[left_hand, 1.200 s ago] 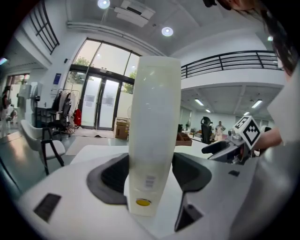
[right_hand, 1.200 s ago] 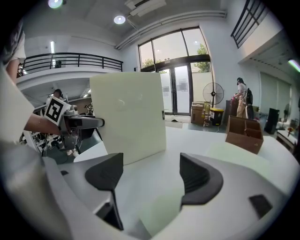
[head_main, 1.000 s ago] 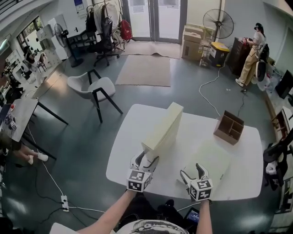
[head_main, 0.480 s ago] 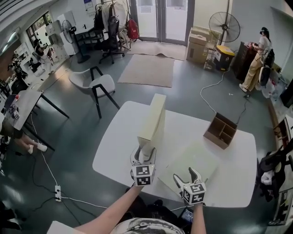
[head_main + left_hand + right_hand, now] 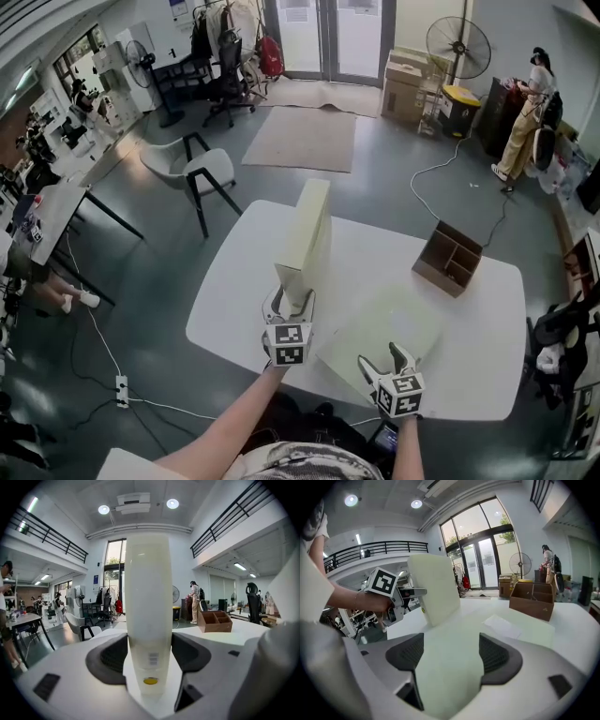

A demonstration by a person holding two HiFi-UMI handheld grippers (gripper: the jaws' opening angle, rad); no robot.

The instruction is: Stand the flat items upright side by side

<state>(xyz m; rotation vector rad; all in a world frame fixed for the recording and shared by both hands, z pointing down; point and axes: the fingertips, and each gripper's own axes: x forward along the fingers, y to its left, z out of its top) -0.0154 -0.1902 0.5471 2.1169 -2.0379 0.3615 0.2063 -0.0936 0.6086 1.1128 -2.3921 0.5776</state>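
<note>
The cream box (image 5: 306, 234) is stood upright on a long edge on the left half of the desk (image 5: 234, 300), running from the near edge toward the far edge. Its near end is grasped by the left gripper (image 5: 289, 302). In the left gripper view the narrow end face is seen pressed between both pads, with a yellow dot (image 5: 150, 681) low on it.

The green box (image 5: 384, 319) is laid flat on the near half of the desk, just right of the cream box and turned cornerwise to the near edge. Whether the two boxes touch cannot be told. The near corner of the green box is taken in the right gripper (image 5: 384, 357). In the right gripper view the green surface is seen filling the gap from pad to pad and reaching deep between the jaws, which are clenched wide on it. A white label (image 5: 501, 626) is seen on its top face.

The organiser (image 5: 448, 258), a brown open tray with compartments, is set toward the far right corner of the desk, well apart from both boxes.

Beyond the desk, a chair (image 5: 192, 173), a rug (image 5: 300, 139) and a fan (image 5: 457, 42) are seen on the floor.
</note>
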